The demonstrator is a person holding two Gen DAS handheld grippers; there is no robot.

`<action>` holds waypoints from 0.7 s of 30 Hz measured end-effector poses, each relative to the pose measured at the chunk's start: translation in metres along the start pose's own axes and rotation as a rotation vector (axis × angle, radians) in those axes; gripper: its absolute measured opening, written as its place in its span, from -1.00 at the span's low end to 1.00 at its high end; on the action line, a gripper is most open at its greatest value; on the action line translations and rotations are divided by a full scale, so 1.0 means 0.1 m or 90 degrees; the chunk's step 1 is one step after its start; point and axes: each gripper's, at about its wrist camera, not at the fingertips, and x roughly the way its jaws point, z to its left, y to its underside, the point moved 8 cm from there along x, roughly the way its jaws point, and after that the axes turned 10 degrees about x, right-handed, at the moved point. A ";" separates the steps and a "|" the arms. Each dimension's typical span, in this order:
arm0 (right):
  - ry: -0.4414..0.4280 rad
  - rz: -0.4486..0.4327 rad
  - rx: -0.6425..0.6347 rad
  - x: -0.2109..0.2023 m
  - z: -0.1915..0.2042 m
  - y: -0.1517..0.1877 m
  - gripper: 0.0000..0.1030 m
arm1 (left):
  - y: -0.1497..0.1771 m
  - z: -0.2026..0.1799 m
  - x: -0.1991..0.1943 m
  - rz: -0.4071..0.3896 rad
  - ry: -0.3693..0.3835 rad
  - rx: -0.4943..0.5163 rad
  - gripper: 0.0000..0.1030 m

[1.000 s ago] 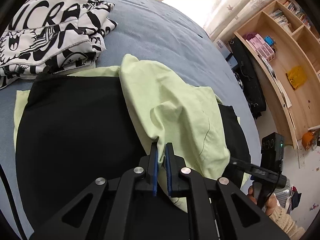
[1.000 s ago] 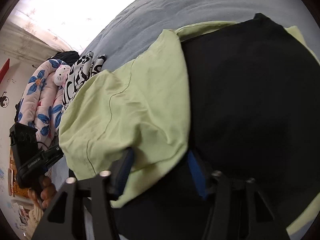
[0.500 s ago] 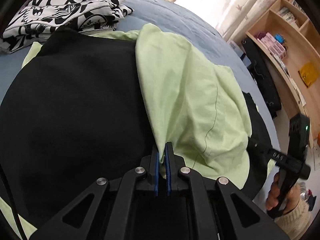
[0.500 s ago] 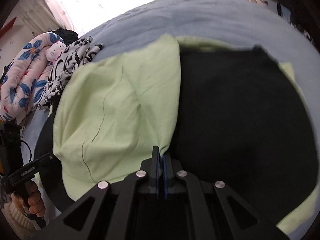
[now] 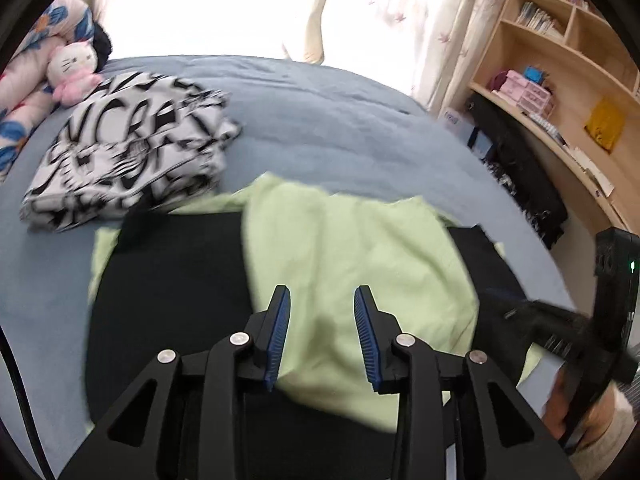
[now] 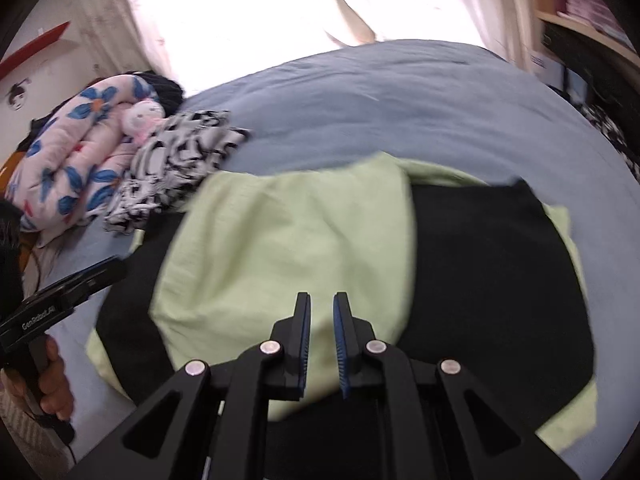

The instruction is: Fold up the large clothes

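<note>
Both grippers — left gripper [image 5: 322,336] and right gripper [image 6: 322,338] — have just been opening, fingers parted, empty; the green-and-black garment [image 5: 360,264] lies mid-bed [image 5: 340,120], its folded flap best smoothed next.

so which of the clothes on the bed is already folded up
The black-and-white printed garment, a neat stack beside the plush toy. The green one lies loosely over the black one.

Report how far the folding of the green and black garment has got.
Done: one green panel is folded over the black middle. In hand: nothing; the left claw and right claw have just been opening, empty above the cloth. Left: the opposite side still lies flat; the patterned garment already looks folded.
</note>
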 end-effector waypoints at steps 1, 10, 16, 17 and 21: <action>-0.005 -0.002 -0.008 0.06 0.09 -0.01 -0.78 | -0.04 -0.02 0.09 0.001 0.001 -0.003 -0.39; 0.018 0.077 -0.022 0.58 -0.23 0.39 -0.88 | 0.48 -0.03 0.77 0.094 -0.024 -0.016 -0.42; 0.011 0.068 0.016 0.41 -0.41 0.45 -0.95 | 0.55 -0.09 0.71 0.078 -0.046 0.023 -0.42; 0.017 0.066 0.014 0.41 -0.40 0.46 -0.95 | 0.57 -0.09 0.70 0.078 -0.051 0.024 -0.42; 0.041 0.060 0.000 0.37 -0.35 0.46 -0.86 | 0.52 -0.13 0.62 0.081 -0.066 0.032 -0.38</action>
